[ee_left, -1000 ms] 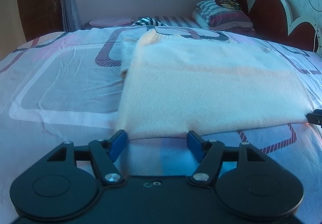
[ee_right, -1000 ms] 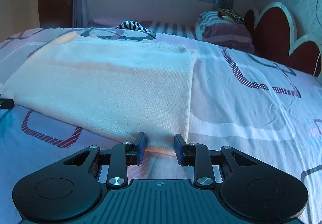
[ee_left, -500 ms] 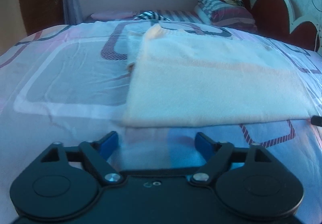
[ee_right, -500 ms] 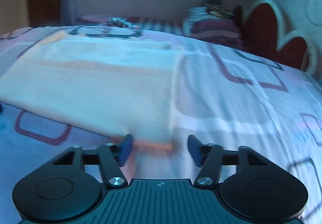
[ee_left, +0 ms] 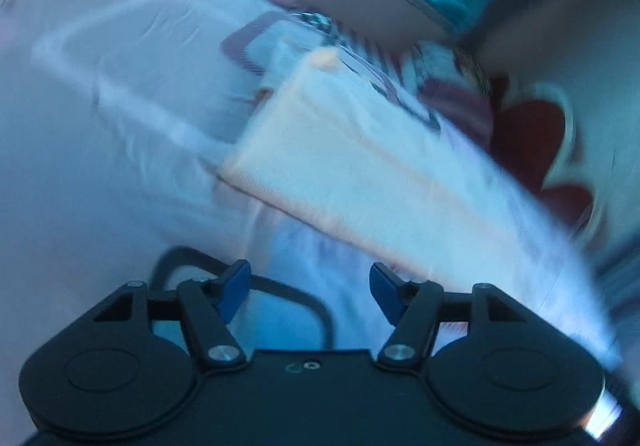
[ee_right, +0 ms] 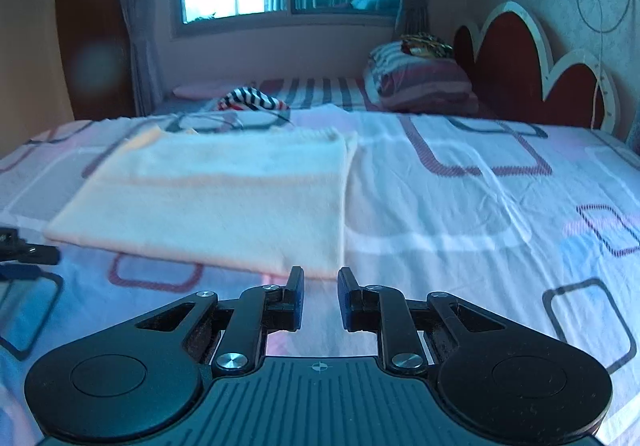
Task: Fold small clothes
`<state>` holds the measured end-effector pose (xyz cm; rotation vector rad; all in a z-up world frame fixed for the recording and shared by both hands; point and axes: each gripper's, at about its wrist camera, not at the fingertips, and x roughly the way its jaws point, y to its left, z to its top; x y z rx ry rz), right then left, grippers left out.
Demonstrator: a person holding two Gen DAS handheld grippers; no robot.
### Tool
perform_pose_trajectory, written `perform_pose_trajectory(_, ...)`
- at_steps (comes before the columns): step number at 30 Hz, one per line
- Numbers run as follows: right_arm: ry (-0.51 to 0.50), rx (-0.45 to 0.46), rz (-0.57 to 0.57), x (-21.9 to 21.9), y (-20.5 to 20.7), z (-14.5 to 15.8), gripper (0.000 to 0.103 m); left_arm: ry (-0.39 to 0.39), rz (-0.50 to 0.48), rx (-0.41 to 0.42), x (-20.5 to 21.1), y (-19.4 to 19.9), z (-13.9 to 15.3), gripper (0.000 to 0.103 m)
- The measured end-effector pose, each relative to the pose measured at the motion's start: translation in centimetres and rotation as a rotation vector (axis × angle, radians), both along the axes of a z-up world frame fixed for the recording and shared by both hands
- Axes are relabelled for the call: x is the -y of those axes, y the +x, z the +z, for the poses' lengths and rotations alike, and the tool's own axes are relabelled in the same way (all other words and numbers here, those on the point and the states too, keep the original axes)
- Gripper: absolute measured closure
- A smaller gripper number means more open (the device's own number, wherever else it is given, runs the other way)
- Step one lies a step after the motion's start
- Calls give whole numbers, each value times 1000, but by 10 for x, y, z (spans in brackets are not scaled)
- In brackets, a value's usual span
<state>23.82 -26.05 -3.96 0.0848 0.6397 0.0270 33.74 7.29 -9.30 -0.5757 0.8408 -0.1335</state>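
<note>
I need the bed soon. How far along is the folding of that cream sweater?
Done: the cream knitted sweater lies flat as a folded rectangle on the patterned bedsheet. In hand: nothing. The left hand-held gripper and the right hand-held gripper, whose jaws have just been closing, are both empty and off the cloth. Left: possibly another fold, or putting it away.

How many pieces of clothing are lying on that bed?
2. A cream folded garment lies flat on the near sheet; a striped garment sits bunched farther back, near the window. Others may be hidden.
</note>
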Motion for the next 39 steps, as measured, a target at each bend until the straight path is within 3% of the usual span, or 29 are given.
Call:
perform_pose_trajectory(4, 16, 18, 40, -5, 11, 11, 84, -176, 125, -18, -9, 11, -12, 43)
perform_pose_trajectory(10, 100, -3, 113, -17, 64, 9, 84, -296, 272, 11, -6, 38, -26, 43)
perform_pose_trajectory(12, 142, -6, 141, -25, 85, 7, 85, -301, 309, 40, -3, 46, -29, 43)
perform_pose_trajectory(14, 161, -2, 180, -35, 104, 4, 103, -295, 338, 67, 1, 52, -31, 43)
perform_pose_trajectory(16, 171, -9, 213, -46, 122, -1, 103, -282, 354, 85, 4, 59, -31, 44)
perform_pose_trajectory(18, 177, -6, 234, -55, 139, -6, 103, -273, 368, 89, 5, 66, -32, 53)
perform_pose_trajectory(20, 191, -13, 238, -61, 157, -12, 103, -283, 399, 73, 1, 73, -37, 72)
perform_pose_trajectory(23, 207, -24, 234, -65, 181, -19, 103, -306, 424, 58, -4, 78, -45, 92)
perform_pose_trajectory(26, 209, -42, 246, -72, 199, -27, 103, -310, 415, 70, -7, 76, -49, 96)
perform_pose_trajectory(30, 214, -51, 267, -80, 212, -35, 103, -241, 389, 113, -2, 69, -41, 94)
perform_pose_trajectory(34, 206, -96, 266, -84, 221, -52, 103, -296, 400, 115, -10, 69, -48, 91)
perform_pose_trajectory(39, 222, -87, 255, -80, 218, -50, 103, -250, 390, 95, -10, 76, -41, 96)
